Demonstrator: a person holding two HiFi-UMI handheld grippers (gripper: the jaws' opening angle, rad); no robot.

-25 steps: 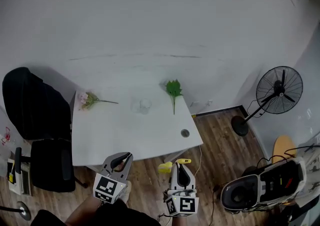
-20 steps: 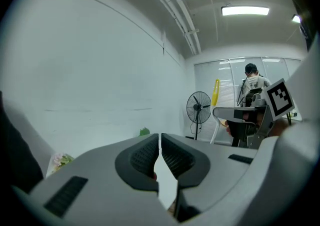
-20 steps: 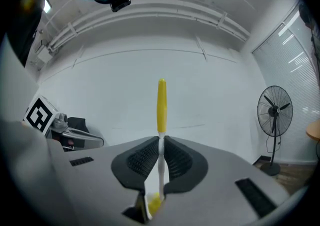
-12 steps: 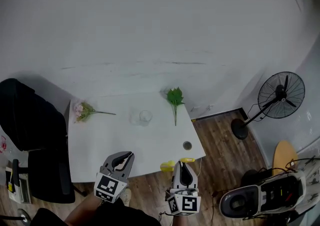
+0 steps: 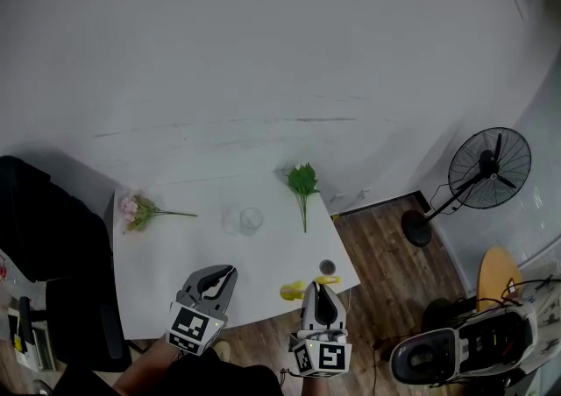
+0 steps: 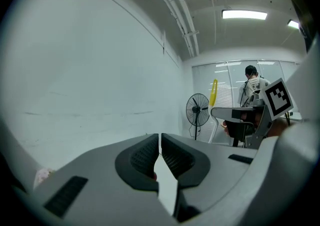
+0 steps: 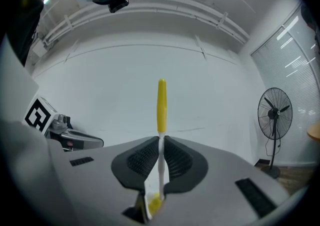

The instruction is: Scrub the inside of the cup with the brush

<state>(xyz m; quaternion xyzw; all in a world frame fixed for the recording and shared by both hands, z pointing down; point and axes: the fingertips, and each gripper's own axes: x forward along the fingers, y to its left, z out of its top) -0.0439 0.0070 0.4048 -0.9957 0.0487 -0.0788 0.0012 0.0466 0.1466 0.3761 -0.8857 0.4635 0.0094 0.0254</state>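
Well ahead of both pairs of fingers, out on the white bench (image 5: 175, 254): a clear cup (image 5: 251, 220), upright, alone, touched by nothing. Off to its left, a pink flower (image 5: 131, 208); off to its right, a green sprig (image 5: 302, 180); both well apart from it.

Nearer, at the bench's front edge: the yellow brush (image 7: 161, 105), pinched by its thin white shank between the fingers of the right gripper (image 7: 161, 142), with the long yellow end jutting out beyond the fingertips and a yellow lump tucked behind them. Hard to tell which end carries the bristles. Beside it, the left gripper (image 6: 160, 140), fingers pressed together on nothing.

Scrubbing not yet begun, by the look of it.

Likely trouble from here: with no grip on the cup, a shove from the brush could skid or topple it across the smooth bench. Must spread the left fingers first, and could knock the cup over while closing in on clear, hard-to-see glass. Held by so slim a shank, could also swivel in the pinch once pressed against the cup's wall.
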